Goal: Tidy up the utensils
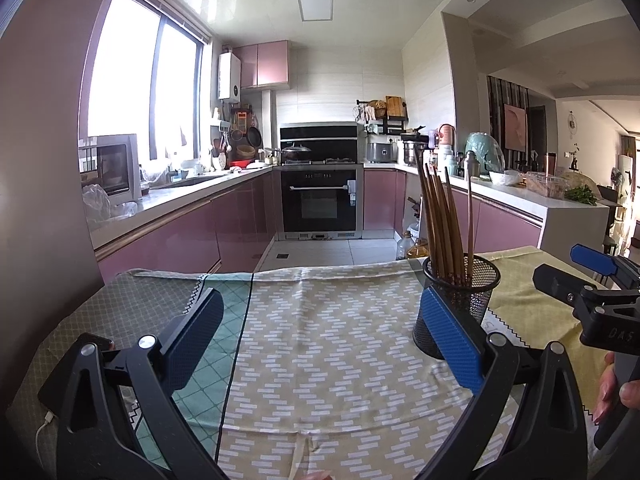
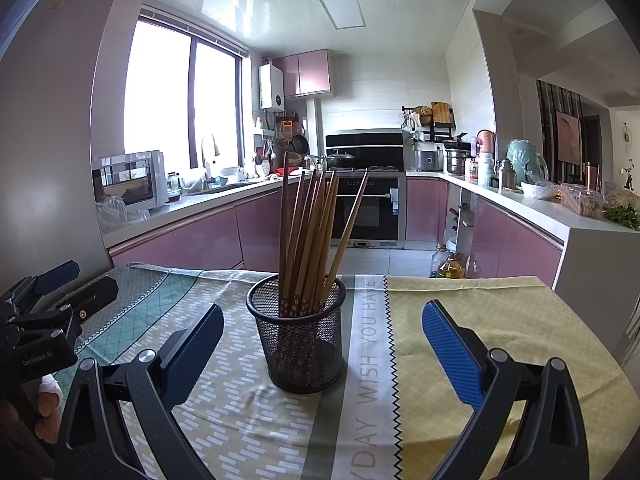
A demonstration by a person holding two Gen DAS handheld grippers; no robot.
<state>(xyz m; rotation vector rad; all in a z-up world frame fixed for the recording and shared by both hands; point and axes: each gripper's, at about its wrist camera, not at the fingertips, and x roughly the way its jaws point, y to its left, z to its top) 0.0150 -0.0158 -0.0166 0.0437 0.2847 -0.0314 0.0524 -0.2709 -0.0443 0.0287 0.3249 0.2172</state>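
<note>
Patterned tablecloth (image 1: 328,320), left wrist view: left gripper (image 1: 320,332) is held agape, empty; mesh holder (image 1: 460,304) of chopsticks (image 1: 440,220) is seen behind its right finger. Right wrist view: right gripper (image 2: 322,344) is spread wide, empty, flanking the holder without contact.

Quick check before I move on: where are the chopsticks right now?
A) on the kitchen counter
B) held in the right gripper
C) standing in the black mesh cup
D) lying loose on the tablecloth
C: the chopsticks stand bundled in the black mesh cup on the tablecloth, and the right gripper is open and empty.
</note>
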